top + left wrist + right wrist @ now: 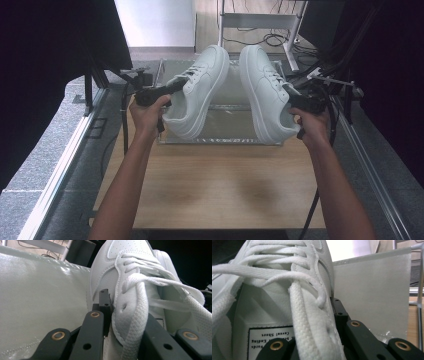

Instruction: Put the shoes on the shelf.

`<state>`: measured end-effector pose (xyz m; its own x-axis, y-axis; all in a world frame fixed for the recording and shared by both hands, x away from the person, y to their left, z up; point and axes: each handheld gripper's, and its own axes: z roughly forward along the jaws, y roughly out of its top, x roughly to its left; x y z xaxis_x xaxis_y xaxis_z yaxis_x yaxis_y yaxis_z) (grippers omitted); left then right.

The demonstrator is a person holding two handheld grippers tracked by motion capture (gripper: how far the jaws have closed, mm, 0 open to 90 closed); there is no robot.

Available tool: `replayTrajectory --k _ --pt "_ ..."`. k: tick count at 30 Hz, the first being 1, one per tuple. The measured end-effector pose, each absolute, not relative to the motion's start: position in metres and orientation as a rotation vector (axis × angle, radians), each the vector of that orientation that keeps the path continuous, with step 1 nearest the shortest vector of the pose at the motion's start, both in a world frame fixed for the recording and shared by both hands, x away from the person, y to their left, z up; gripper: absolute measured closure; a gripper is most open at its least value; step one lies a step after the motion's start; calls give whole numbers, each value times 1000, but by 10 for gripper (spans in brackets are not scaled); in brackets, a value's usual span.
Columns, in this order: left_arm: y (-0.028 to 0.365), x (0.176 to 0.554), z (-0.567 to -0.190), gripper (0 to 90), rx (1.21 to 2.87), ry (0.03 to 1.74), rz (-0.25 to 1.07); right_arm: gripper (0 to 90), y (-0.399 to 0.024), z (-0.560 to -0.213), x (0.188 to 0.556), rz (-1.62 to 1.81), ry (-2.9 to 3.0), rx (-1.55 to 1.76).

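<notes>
Left shoe [197,90] hangs above the clear tray [232,134], sole turned outward to the left, toe pointing away. The left gripper [172,89] is clamped on its lace-side collar edge; in the left gripper view the jaws pinch the eyelet flap [125,315]. Right shoe [265,92] hangs just beside it, apart, mirrored. The right gripper [300,100] is clamped on its collar edge [317,325]. The tray rests on the table [220,185].
</notes>
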<state>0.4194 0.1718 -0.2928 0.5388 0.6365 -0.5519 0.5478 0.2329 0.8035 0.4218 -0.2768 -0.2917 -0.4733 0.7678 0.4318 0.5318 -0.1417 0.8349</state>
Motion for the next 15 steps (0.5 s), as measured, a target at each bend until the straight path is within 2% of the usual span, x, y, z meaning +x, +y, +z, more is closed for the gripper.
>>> replayTrajectory --k 10,15 --pt "175 437 -284 830 1403 1147 104 862 -269 -282 439 1626 1876 1527" --pt "173 456 -277 829 1376 1198 136 862 -257 -275 459 1578 1864 1567"
